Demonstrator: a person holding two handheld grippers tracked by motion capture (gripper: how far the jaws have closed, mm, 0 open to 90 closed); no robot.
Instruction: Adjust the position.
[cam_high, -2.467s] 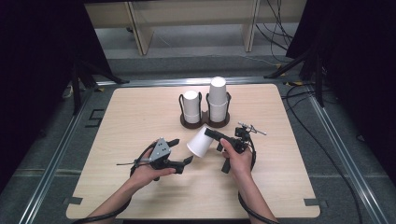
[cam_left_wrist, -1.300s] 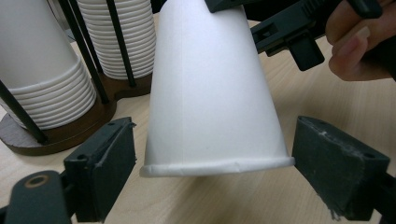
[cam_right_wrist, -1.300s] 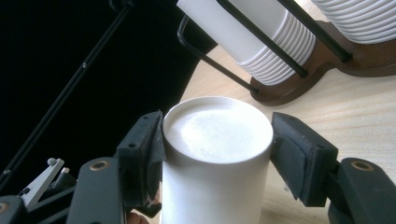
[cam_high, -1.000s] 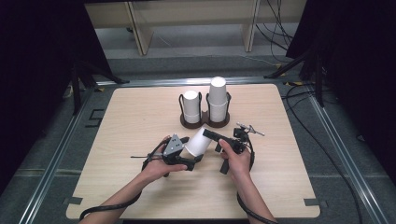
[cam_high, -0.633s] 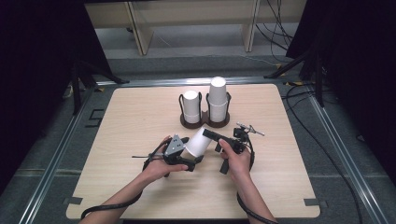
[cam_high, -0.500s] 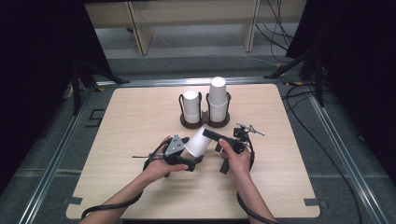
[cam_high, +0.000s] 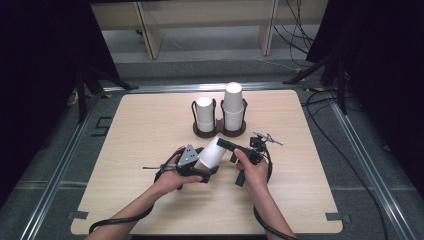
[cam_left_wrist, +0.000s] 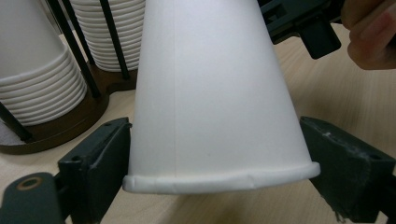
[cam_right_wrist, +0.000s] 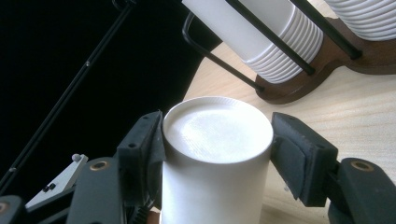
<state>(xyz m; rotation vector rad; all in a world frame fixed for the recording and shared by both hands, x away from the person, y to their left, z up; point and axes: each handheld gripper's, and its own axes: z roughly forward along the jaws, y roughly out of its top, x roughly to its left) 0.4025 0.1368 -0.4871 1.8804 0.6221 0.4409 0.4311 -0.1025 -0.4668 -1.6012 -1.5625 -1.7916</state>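
Cup (cam_high: 212, 151) held above tabletop (cam_high: 140, 125) between my tongs: right tongs (cam_right_wrist: 217, 154) grip base end, left tongs (cam_left_wrist: 215, 161) flank rim, touching. Handover looks midway; holder (cam_high: 220, 131) stacks wait behind.

Plain white cup (cam_high: 211, 153), black tongs (cam_left_wrist: 215, 179)
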